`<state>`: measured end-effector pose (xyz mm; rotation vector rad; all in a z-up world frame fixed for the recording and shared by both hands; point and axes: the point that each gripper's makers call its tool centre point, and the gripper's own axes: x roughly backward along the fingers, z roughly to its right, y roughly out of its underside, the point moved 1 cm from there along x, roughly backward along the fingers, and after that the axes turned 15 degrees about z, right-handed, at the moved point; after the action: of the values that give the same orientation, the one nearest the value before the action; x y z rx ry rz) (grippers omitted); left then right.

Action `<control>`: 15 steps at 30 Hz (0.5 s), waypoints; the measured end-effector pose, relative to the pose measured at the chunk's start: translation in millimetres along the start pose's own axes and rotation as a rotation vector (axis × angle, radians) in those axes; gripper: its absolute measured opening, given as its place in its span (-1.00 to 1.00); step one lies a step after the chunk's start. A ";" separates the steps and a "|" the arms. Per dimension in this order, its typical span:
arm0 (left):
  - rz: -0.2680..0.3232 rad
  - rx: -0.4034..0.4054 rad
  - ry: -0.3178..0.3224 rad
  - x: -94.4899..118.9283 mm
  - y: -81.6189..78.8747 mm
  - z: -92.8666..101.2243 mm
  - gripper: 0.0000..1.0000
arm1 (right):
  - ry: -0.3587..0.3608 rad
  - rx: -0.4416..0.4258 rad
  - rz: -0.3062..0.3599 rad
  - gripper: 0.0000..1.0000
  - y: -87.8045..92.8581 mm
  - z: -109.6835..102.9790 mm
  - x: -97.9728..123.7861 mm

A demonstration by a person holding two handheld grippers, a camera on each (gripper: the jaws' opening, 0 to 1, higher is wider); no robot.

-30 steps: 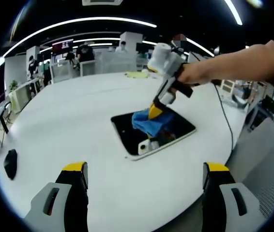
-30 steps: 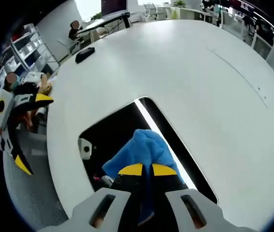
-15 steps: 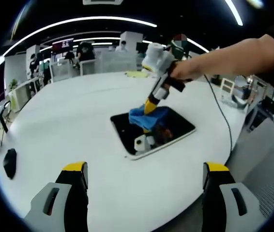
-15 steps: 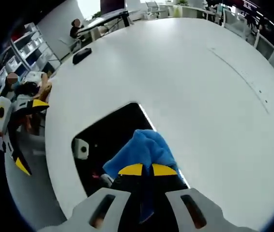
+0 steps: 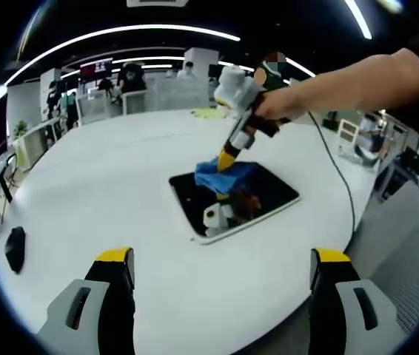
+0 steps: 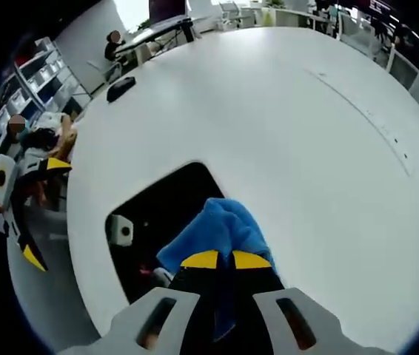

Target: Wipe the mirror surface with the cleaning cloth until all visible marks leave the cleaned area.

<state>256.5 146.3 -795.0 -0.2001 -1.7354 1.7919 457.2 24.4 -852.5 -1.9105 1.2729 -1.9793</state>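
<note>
The white round desk (image 5: 106, 192) takes up most of both views; in the right gripper view its bare top (image 6: 298, 140) spreads across the whole upper half of the frame. Beyond it, in the upper left of the left gripper view, an office with desks, screens and people shows under curved ceiling lights.

The mirror (image 5: 233, 201) lies flat on the desk just right of centre in the left gripper view, a dark rectangle with a pale edge, reflecting the tool above it. In the right gripper view the mirror (image 6: 154, 222) sits at lower left of centre, dark, partly under the cloth.

A person's arm (image 5: 343, 85) reaches in from the upper right of the left gripper view, holding the right claw (image 5: 226, 160), which points down onto the mirror. In the right gripper view the right claw (image 6: 219, 259) rises from the bottom centre, its yellow tips together, clamped on the blue cloth (image 6: 220, 225). The cloth bunches ahead of the tips and rests on the mirror near its right edge. In the left gripper view the cloth (image 5: 224, 176) lies on the upper middle of the mirror, under the claw's tip.

The left claw (image 5: 222, 260) stands apart at the bottom of the left gripper view, holding nothing, well short of the mirror. In the right gripper view the left claw (image 6: 24, 214) shows at the left edge, beyond the desk's rim.

A small black object (image 5: 15, 250) lies on the desk at the left of the left gripper view, and at upper left (image 6: 121, 86) in the right gripper view.
</note>
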 end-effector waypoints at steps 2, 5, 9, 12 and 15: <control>-0.002 0.000 0.002 0.0 0.4 0.2 0.98 | 0.002 0.006 0.000 -1.00 0.0 -0.5 0.2; -0.003 -0.001 0.002 0.2 0.3 0.2 0.98 | 0.005 0.015 -0.002 -1.00 0.0 -1.3 0.4; 0.002 0.000 -0.004 0.3 -0.4 -1.0 0.98 | 0.002 0.018 0.002 -1.00 0.2 -2.3 1.0; 0.003 0.002 -0.004 0.3 -0.7 -1.0 0.98 | -0.003 0.010 0.008 -1.00 0.8 -5.2 3.0; 0.003 0.001 -0.002 0.0 -0.7 -0.8 0.98 | -0.006 0.017 0.010 -1.00 1.4 -6.6 3.9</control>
<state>257.2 147.0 -794.5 -0.2007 -1.7360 1.7958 450.1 24.3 -849.4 -1.8976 1.2570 -1.9714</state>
